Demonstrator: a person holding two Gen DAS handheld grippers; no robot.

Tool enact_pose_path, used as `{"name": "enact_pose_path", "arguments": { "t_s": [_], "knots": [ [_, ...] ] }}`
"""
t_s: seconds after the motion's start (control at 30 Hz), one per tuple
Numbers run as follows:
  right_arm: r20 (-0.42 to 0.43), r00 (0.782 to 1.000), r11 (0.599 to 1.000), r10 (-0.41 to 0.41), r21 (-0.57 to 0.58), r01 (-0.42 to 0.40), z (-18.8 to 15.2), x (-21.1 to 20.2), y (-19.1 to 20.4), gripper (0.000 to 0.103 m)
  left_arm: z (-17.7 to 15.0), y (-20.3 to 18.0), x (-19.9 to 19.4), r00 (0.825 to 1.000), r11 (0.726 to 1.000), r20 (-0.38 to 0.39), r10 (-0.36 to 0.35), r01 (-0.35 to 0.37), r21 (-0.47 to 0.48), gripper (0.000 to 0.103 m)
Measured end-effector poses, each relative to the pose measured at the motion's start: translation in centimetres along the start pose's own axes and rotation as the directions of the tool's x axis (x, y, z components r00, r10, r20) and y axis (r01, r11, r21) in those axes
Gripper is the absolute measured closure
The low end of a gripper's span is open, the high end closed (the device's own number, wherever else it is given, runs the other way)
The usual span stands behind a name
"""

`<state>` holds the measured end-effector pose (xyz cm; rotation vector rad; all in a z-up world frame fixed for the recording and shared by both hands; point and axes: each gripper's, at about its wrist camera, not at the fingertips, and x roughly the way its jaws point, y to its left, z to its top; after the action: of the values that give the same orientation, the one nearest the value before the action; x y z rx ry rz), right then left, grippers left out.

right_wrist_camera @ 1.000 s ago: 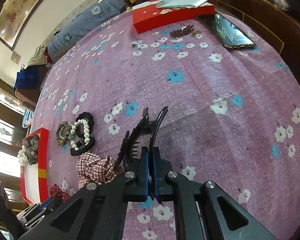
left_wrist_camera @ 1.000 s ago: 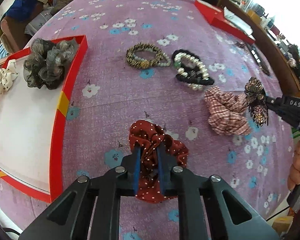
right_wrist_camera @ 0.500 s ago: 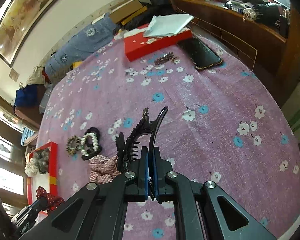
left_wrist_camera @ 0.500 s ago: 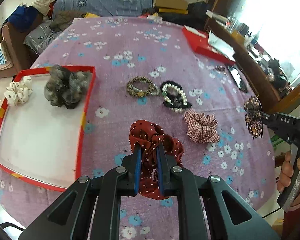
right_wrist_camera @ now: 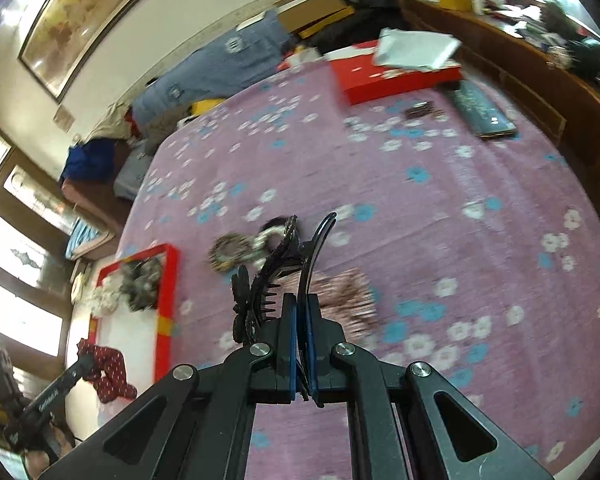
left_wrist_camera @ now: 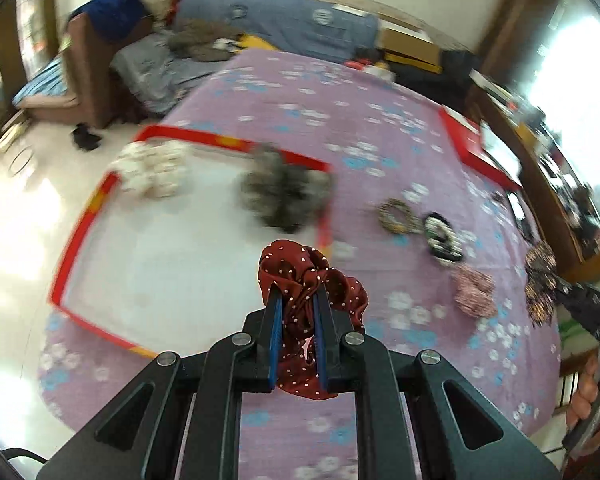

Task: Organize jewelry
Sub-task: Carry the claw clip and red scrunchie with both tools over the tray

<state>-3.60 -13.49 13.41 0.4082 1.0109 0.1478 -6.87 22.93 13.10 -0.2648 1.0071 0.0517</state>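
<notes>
My left gripper [left_wrist_camera: 296,300] is shut on a dark red polka-dot scrunchie [left_wrist_camera: 300,272], held in the air over the right edge of the red-rimmed white tray [left_wrist_camera: 80,240]. The tray holds a white scrunchie [left_wrist_camera: 152,170] and a grey scrunchie [left_wrist_camera: 284,192]. My right gripper [right_wrist_camera: 300,312] is shut on a black claw hair clip [right_wrist_camera: 284,264], held above the purple flowered cloth. A leopard bracelet [left_wrist_camera: 396,214], a pearl-and-black hair tie [left_wrist_camera: 442,236] and a plaid scrunchie [left_wrist_camera: 474,290] lie on the cloth.
A red box [right_wrist_camera: 392,76] with white paper on it stands at the far side of the table. A phone [right_wrist_camera: 480,110] and a small dark clip [right_wrist_camera: 422,111] lie near it. A sofa with clothes [left_wrist_camera: 140,68] stands beyond the table.
Both grippers have risen. My left gripper has carried the red scrunchie left toward the tray. My right gripper has swung left with the claw clip.
</notes>
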Motion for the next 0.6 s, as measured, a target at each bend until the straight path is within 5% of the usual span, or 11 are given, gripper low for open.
{"name": "enact_pose_path", "arguments": {
  "t_s": [0.27,0.6],
  "knots": [
    [-0.103,0.990,0.987,0.097,-0.118,-0.109,-2.1,4.0,8.4,0.098,0.3,8.4,-0.3,0.992,0.986,-0.016,0.128,-0.129,-0.108,0.090],
    [-0.271,0.948,0.924,0.165,-0.293,-0.244,-5.6,9.7,19.2,0.098,0.4,13.5,1.2,0.982,0.972,-0.062,0.176,-0.184,-0.147,0.090]
  ]
}}
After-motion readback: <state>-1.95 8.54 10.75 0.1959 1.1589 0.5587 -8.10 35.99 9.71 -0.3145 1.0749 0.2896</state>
